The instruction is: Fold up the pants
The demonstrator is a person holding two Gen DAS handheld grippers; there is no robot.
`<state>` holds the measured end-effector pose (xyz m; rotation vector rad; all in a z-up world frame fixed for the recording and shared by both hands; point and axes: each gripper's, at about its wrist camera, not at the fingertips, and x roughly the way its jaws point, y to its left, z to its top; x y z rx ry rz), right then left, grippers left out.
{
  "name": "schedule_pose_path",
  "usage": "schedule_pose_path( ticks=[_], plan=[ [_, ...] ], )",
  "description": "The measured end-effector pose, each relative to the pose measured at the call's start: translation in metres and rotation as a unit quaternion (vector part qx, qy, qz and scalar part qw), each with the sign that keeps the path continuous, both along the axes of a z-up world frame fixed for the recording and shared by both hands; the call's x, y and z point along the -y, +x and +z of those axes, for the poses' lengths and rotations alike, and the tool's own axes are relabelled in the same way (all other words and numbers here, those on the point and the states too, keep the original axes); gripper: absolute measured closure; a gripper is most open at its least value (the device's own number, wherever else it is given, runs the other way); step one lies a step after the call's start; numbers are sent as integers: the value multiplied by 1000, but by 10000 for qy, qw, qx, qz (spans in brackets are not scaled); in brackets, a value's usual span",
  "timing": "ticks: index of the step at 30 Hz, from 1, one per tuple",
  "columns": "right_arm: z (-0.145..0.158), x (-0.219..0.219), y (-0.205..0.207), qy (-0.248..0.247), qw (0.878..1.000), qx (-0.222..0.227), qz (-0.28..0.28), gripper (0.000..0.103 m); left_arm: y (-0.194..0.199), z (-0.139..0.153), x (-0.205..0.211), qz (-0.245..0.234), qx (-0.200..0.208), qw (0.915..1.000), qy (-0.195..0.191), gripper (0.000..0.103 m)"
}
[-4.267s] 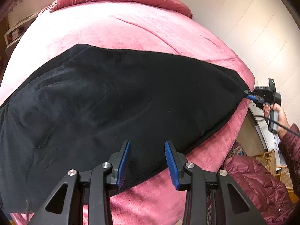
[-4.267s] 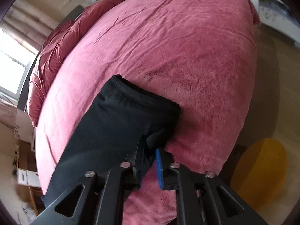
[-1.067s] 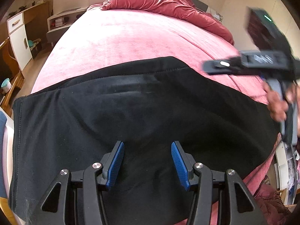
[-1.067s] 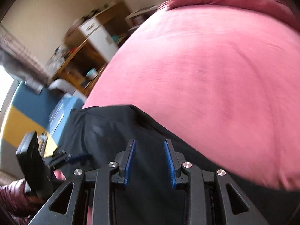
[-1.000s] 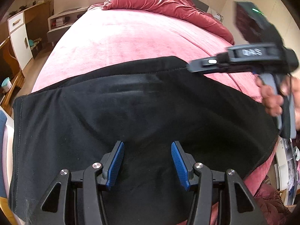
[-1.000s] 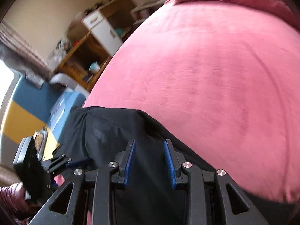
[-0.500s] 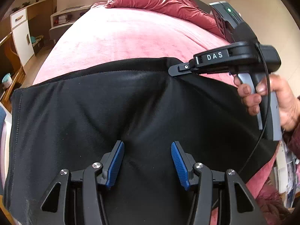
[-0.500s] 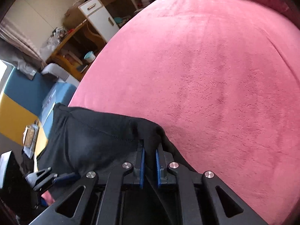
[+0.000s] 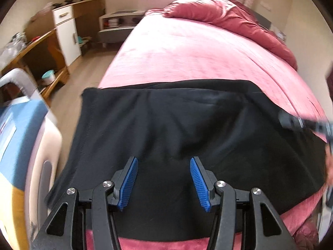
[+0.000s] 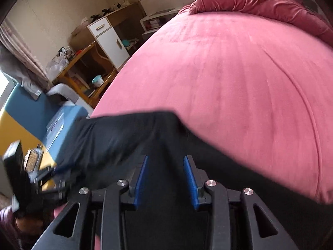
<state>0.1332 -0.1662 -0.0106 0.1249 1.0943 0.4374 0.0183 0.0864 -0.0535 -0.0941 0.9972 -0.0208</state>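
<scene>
The black pants (image 9: 177, 125) lie folded across the near end of the pink bed (image 9: 197, 52), their left end draped over the bed's side. My left gripper (image 9: 163, 166) hovers over the near part of the cloth, open, with nothing between its blue pads. My right gripper (image 10: 165, 162) is over the pants (image 10: 124, 133) close to their far edge. Its jaws are opening and the cloth lies below the pads, not pinched. In the left wrist view the right gripper (image 9: 291, 121) is a blur at the right edge. The left gripper (image 10: 47, 175) shows blurred at lower left of the right wrist view.
A crumpled red duvet (image 9: 229, 20) lies at the head of the bed. Left of the bed are a blue and white box (image 9: 18, 135), a wooden desk (image 9: 35, 48), a white cabinet (image 9: 68, 35) and a low shelf (image 9: 120, 25) on bare floor.
My right gripper, shut on the pants' far edge half a second ago, has let go and drawn off to the right. My left gripper has swung left, still open.
</scene>
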Motion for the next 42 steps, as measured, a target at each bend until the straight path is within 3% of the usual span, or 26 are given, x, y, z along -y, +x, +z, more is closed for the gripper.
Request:
schedule_pose_path(
  ticks=[9, 19, 23, 26, 29, 31, 35, 37, 38, 42],
  plan=[
    [-25, 11, -70, -264, 9985, -307, -363, 67, -19, 1, -9, 216, -29, 9998, -20, 49],
    [-49, 15, -91, -744, 9952, -235, -596, 66, -8, -26, -35, 525, -234, 9982, -159, 48],
    [-52, 20, -96, -628, 9949, -186, -763, 66, -9, -24, -35, 533, -229, 9982, -156, 48],
    [-44, 37, -99, -258, 9944, -313, -972, 66, -11, -15, -36, 551, -118, 9980, -288, 46],
    [-31, 73, -105, 240, 9887, -332, -1443, 56, -15, -6, -31, 455, 68, 9982, -380, 41],
    [-21, 110, -116, 509, 9799, -265, -1910, 56, -17, 0, -23, 279, 173, 9984, -465, 40],
    [-7, 198, -142, 934, 9455, -177, -3113, 54, -18, 5, -4, -82, 187, 9985, -514, 39],
    [-5, 250, -167, 1092, 9162, -129, -3854, 54, -17, 4, 6, -252, 157, 9983, -497, 38],
    [-5, 284, -187, 1184, 8936, -81, -4328, 54, -16, 3, 9, -321, 149, 9982, -482, 38],
    [-8, 363, -248, 1270, 8268, 75, -5480, 52, -14, 0, 25, -528, 89, 9977, -423, 31]
  ],
)
